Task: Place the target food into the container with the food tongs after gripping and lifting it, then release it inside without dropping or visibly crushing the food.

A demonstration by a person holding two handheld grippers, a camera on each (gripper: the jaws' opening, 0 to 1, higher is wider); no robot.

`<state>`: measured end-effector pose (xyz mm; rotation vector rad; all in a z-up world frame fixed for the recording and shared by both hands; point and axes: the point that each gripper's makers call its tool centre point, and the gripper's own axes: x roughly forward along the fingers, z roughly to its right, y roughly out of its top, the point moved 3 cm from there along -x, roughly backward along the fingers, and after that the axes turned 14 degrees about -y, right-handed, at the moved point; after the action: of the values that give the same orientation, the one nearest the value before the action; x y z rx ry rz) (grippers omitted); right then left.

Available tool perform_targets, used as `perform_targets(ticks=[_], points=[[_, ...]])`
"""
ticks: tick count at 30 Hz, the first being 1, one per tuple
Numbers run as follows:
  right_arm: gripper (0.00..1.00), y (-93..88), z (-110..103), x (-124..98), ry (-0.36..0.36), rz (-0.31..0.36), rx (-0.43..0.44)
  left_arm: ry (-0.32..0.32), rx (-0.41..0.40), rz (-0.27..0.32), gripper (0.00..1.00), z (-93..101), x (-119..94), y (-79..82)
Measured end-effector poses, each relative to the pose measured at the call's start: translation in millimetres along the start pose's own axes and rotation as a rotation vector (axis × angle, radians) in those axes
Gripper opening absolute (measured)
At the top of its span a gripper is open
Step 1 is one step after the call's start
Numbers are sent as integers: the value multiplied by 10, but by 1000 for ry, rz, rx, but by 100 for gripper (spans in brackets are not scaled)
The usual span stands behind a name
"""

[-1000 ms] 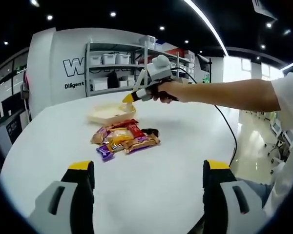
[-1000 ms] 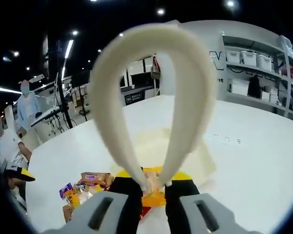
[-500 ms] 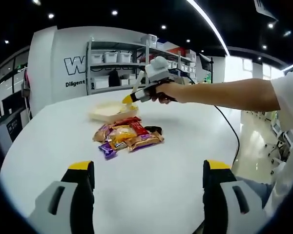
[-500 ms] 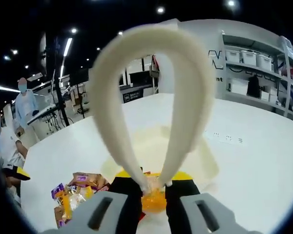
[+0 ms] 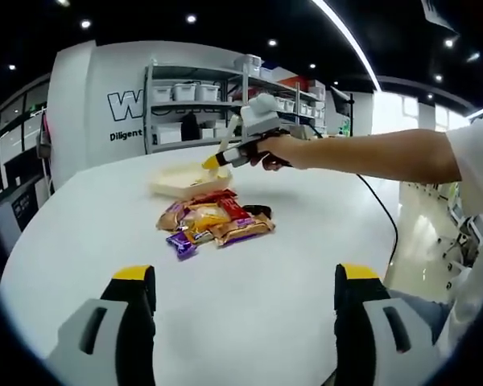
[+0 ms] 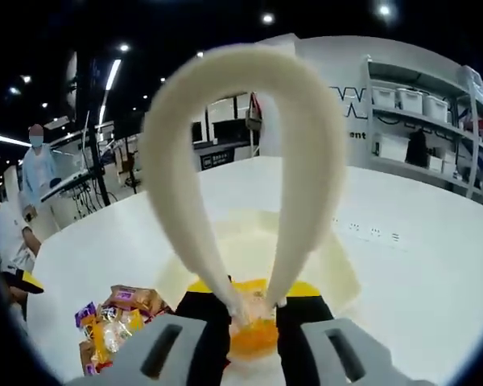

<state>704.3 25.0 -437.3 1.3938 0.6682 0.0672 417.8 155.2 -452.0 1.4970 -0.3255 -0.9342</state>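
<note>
White round desk (image 5: pixel 249 305) in a dark-ceilinged room, storage shelf (image 5: pixel 201 104) at 12 o'clock. Left hand-held gripper (image 5: pixel 245 322) jaws wide apart, empty. Right hand-held gripper (image 6: pixel 253 322) clamps cream food tongs (image 6: pixel 241 145), pinching an orange snack (image 6: pixel 253 334) over the cream container (image 5: pixel 185 181). Snack packets (image 5: pixel 213 225) pile at 6 o'clock of the container.

Wall lettering, partly cut off.
You can read a large "W" and "Diligent" beneath it on the far white wall (image 5: pixel 97 96); snack wrappers (image 5: pixel 213 225) illegible.
</note>
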Motion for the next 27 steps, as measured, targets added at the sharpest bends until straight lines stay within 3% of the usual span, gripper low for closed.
perform_targets(ticks=[19,27], points=[[15,200,-92,-438,32,39,-8,4,-4,3,91,76,-52,1],[15,203,-114,-700,51,43,-10,12,-4,0,92,122,-60,12]])
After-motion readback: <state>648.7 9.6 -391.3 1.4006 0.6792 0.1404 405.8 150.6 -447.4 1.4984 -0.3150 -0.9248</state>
